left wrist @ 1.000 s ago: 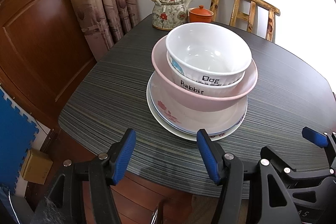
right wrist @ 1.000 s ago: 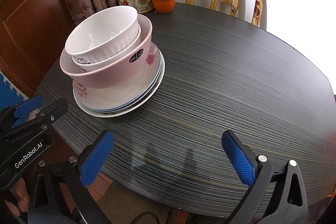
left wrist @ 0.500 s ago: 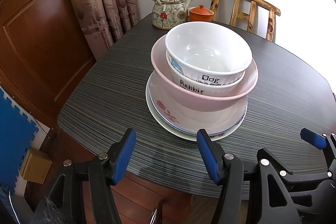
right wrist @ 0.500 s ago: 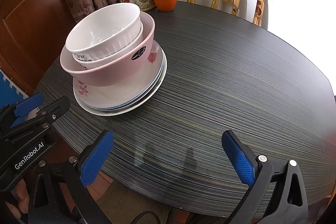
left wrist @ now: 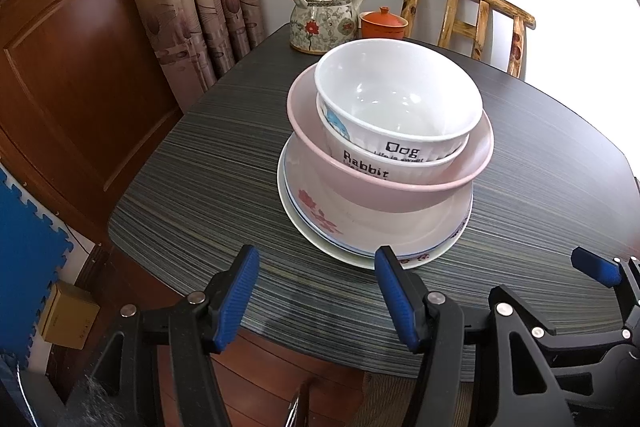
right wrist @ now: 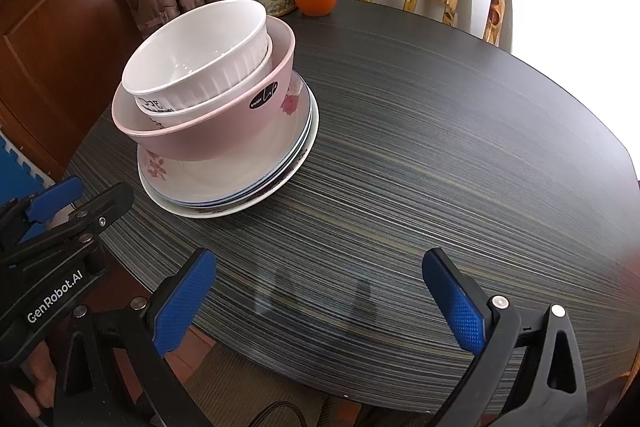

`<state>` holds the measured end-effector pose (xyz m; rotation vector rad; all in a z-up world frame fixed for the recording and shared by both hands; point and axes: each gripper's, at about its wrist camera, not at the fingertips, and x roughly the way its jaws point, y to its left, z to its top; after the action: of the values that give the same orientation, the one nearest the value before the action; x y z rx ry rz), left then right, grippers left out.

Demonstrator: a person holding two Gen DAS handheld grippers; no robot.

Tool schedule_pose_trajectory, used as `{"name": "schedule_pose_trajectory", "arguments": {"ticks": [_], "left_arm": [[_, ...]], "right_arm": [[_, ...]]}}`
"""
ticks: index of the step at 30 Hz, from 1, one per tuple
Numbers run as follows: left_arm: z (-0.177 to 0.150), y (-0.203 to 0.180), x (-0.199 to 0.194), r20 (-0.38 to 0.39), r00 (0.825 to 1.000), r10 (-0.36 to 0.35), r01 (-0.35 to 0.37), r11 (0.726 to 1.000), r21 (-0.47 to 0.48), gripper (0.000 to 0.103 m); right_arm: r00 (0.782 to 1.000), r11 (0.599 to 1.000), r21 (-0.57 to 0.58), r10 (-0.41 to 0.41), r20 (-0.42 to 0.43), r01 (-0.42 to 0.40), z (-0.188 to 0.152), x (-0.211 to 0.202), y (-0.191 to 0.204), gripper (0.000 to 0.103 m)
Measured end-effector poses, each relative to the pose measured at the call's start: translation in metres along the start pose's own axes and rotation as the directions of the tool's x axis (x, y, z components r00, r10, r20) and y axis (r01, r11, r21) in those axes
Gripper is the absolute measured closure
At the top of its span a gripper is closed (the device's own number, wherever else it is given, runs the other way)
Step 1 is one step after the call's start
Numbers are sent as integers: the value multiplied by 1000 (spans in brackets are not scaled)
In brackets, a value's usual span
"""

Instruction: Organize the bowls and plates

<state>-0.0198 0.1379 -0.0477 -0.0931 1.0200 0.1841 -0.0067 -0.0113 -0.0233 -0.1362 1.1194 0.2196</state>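
The stack, white ribbed ceramic bowl (left wrist: 398, 99) topmost, sits centre frame on the dark striped tabletop (right wrist: 440, 147). Both the left gripper (left wrist: 316, 293) and right gripper (right wrist: 320, 301) hold fingers apart, empty; pinch the top rim squarely, lift straight.

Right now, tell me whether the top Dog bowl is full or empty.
Empty: the Dog bowl shows a bare white inside, nested upright in the Rabbit bowl.

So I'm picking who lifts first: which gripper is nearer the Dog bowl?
Left. The left gripper sits just before the Dog bowl; the right gripper is off to the bowl's right.
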Motion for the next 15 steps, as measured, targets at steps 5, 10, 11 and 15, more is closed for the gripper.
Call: {"name": "schedule_pose_trajectory", "arguments": {"ticks": [5,10,11,15], "left_arm": [[0,0,-1,1,1000,5,-5,1000,-6,41],[1,0,-1,1,1000,5,-5,1000,-5,41],[1,0,-1,1,1000,5,-5,1000,-5,41],[1,1,-1,1,1000,6,-6,1000,-8,41]], "right_arm": [[1000,1000,-4,1,-5,-1,-1,2,-1,1],[1000,1000,-12,1,-8,-1,-2,3,-1,1],[1000,1000,-13,2,-9,-2,-2,3,0,1],[1000,1000,-18,0,-7,0,-1,2,2,1]]}}
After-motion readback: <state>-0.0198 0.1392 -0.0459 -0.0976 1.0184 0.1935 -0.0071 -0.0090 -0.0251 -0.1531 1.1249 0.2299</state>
